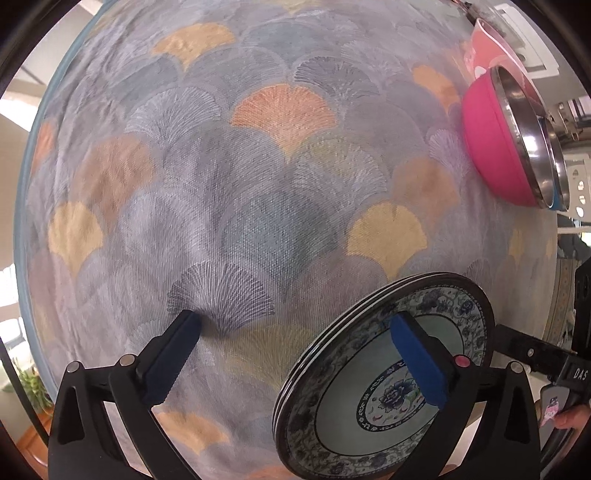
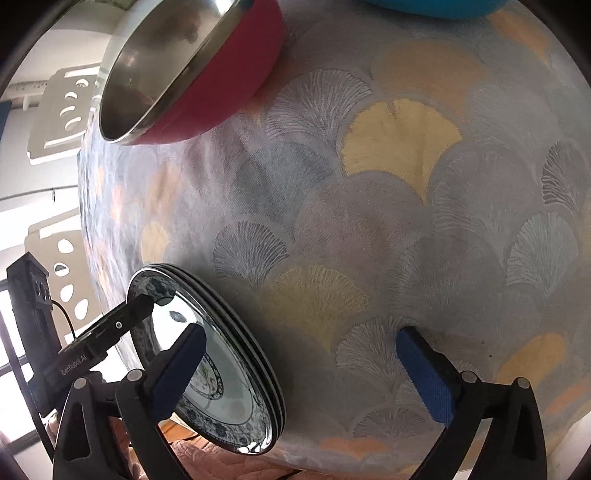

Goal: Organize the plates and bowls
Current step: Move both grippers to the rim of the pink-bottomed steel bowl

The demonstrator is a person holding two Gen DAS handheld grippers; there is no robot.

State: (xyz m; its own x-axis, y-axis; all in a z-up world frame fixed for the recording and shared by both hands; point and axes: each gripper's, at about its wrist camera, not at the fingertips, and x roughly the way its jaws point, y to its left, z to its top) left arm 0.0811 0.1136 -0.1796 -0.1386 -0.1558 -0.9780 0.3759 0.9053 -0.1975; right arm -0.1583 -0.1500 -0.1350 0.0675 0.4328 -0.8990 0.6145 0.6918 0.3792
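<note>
Fan-patterned cloth [image 1: 258, 177] is carrying stacked blue-floral china plates [image 1: 332, 417], half hiding behind both released, wide-spread grippers [image 1: 291, 354] [image 2: 301, 360]; pink steel-lined bowl [image 2: 221, 77] is cropping off.

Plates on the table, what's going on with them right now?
A person holds a gripper in each hand over a stack of patterned plates lying on the fan-patterned tablecloth. The left gripper and right gripper are both open, each with one finger over the stack and gripping nothing. A pink bowl with a steel lining stands farther back, with a blue bowl near it.
</note>
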